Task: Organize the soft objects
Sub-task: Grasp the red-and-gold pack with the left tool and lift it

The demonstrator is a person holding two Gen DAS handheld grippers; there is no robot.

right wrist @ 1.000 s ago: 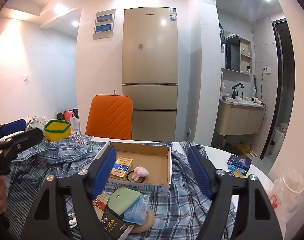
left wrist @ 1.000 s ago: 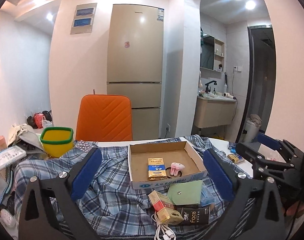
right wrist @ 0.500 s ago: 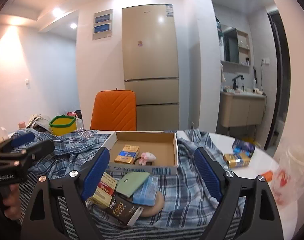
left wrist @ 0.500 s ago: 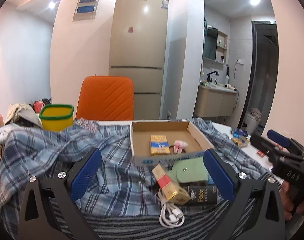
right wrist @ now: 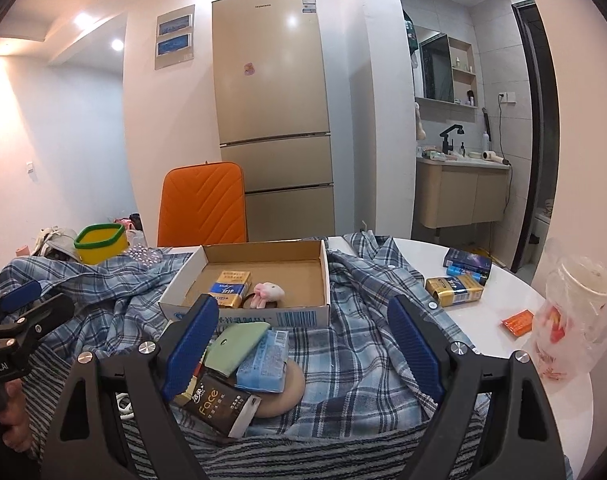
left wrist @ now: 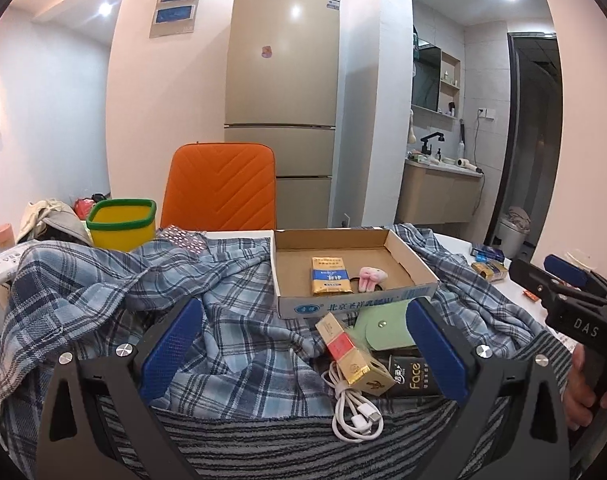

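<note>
orange chair (left wrist: 219, 188) before beige fridge (left wrist: 283, 76).

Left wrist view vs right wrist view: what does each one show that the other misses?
Only the left wrist view shows the full coiled white charging cable and the right gripper.

Only the right wrist view shows the clear plastic jar, the orange packet and the left gripper.

Both show the shallow cardboard box holding the pink plush bunny, the blue plaid cloth, and the orange chair.
</note>
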